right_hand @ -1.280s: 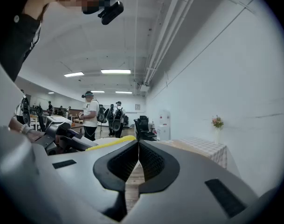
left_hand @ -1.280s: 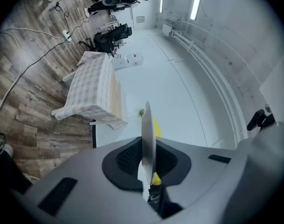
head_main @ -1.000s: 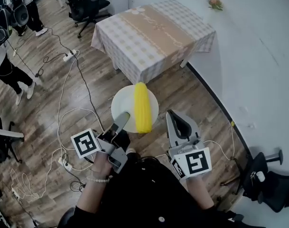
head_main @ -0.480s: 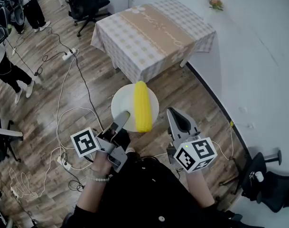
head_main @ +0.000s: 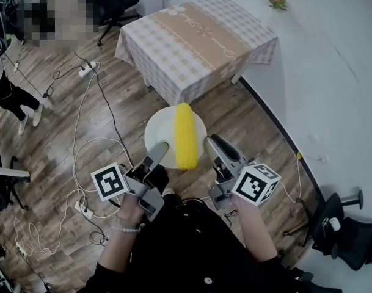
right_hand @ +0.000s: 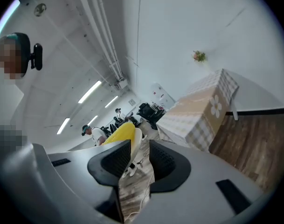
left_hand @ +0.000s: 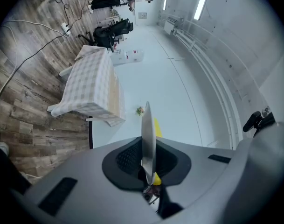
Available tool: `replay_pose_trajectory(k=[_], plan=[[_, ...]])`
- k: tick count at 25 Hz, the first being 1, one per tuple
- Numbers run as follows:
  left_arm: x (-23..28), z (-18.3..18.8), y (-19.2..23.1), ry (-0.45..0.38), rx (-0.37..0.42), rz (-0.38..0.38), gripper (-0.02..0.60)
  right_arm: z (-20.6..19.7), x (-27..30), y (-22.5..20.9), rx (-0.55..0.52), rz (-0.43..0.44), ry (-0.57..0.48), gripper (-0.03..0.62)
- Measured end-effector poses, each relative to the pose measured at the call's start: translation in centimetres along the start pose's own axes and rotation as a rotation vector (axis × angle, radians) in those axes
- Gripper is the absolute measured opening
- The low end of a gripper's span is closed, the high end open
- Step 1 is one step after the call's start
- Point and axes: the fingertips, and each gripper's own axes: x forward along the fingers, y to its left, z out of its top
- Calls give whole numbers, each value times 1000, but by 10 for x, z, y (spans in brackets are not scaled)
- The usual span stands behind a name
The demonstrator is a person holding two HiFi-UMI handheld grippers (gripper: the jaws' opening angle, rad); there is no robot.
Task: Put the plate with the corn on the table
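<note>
A white plate (head_main: 161, 130) carrying a yellow corn cob (head_main: 185, 135) hangs above the wooden floor, short of the checked-cloth table (head_main: 192, 41). My left gripper (head_main: 160, 151) is shut on the plate's near left rim. In the left gripper view the plate (left_hand: 147, 139) stands edge-on between the pads. My right gripper (head_main: 211, 146) is at the plate's right rim and its jaws are opening. In the right gripper view the plate rim (right_hand: 137, 141) and the corn (right_hand: 118, 133) sit in the gap, and the right pad stands clear of them.
Cables and a power strip (head_main: 88, 72) trail over the floor at left. Office chairs (head_main: 112, 5) stand behind the table, and another chair (head_main: 347, 237) is at the lower right. A person (head_main: 5, 84) stands at the far left. A white curved wall (head_main: 320, 78) rises on the right.
My right gripper has turned and moved up and left to the plate's right rim. The left gripper and the plate have hardly moved.
</note>
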Motion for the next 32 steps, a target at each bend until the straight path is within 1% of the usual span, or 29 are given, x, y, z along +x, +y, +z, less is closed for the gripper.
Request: replay_pose_trajectory(k=[5,8,10,12,13,16,22,28,32], plan=[[4,2,1,17,2,-5,32,-7,9,-1,109,40,-3,138],[7,5,2,28,2,-12,32,-9,16,1,145,58,-4,138],[8,7,2,36,7,-9,32,-9,20,2,137,52,-5,136],[8,9,4,43,9,-4,32,-9,23,3,121,45,-6,106],[8,10,4,44,5,-4,32,-9,24,4,117,44,-7,104],[6,15,6,46,2,-2,32,-10,28,6,122,44,-16,101],[5,23,9,70,16,9,32,-13,35,6,104,15,-18,101],[3,25,11,78,2,1,32,-15,36,8,97,8,-29,101],[0,25,9,84,25,3,32,-17,36,11,77,-17,-38,101]])
